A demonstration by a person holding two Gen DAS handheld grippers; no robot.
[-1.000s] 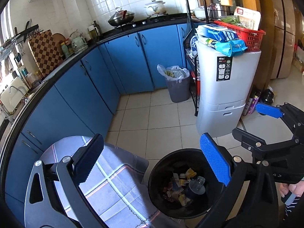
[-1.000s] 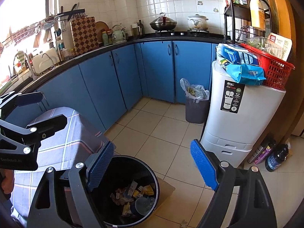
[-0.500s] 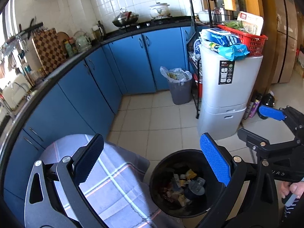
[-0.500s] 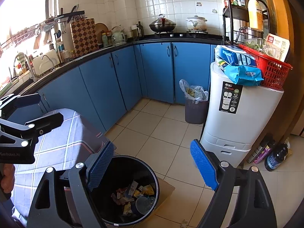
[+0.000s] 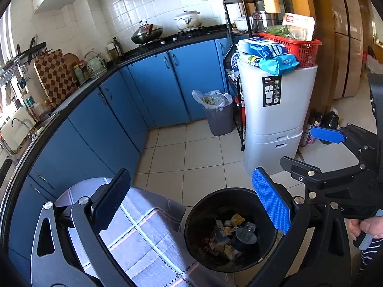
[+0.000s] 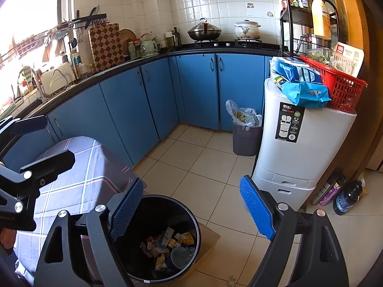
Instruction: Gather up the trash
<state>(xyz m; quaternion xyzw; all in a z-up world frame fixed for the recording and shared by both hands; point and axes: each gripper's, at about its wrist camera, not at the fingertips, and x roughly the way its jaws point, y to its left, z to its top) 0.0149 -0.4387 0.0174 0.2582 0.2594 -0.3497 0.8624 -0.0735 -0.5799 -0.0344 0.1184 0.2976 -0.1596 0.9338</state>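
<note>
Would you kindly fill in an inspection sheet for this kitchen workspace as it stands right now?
Surface: beige tiled floor; a small scrap lies by the bin's base.
Job's things: black trash bin standing open, holding wrappers and a dark cup.
Clutter: grey bin with plastic liner by the cabinets; bottles beside the white tower bin.
Grippers: left gripper and right gripper above the black bin, jaws wide, nothing between them.
Cables: nothing seen.
Surroundings: blue cabinets, checked cloth-covered table, red basket and blue packets on the tower bin.
</note>
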